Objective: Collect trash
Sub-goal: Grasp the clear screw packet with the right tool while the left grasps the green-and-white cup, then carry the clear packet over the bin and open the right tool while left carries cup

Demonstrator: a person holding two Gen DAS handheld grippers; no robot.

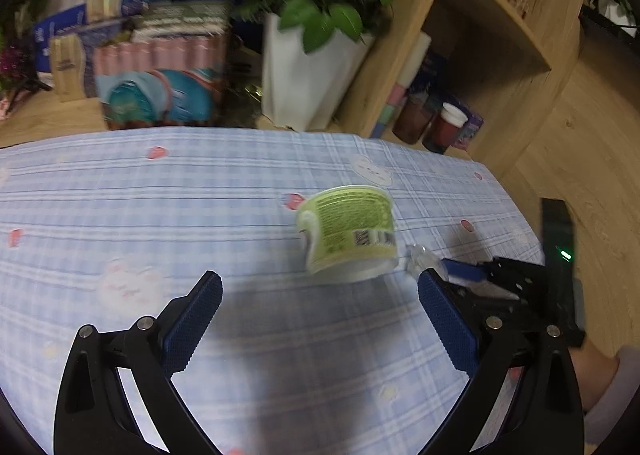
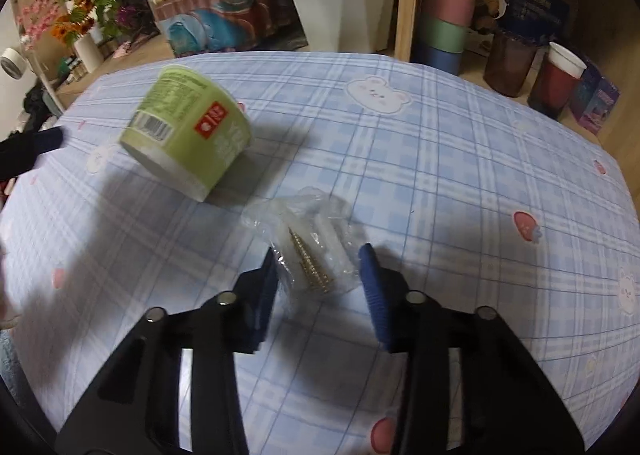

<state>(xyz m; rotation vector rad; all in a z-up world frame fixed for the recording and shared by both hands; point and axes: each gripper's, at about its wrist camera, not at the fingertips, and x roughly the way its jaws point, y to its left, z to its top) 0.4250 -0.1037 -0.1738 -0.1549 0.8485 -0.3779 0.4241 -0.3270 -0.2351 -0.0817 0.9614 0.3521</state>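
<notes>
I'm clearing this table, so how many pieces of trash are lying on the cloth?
2: a green tub tipped on its side, and a clear bag of screws between the right gripper's fingers. More may lie outside the views.

Your left gripper (image 1: 320, 303) was a black frame with two long arms spreading from the bottom edge, each with a slotted cut-out. Round silver pins sat in pairs at the linkage joints, at about 7 and 5 o'clock. Its fingers (image 1: 192, 319) wore dark blue pads with a fine knurled texture. Your right gripper (image 2: 318, 287) was built the same: black struts, silver pivot pins, blue ribbed pads (image 2: 374, 295) on the inner faces. At 4 o'clock in the left wrist view, you wore a pale, light-coloured sleeve (image 1: 616, 395) with a soft cuff.
</notes>
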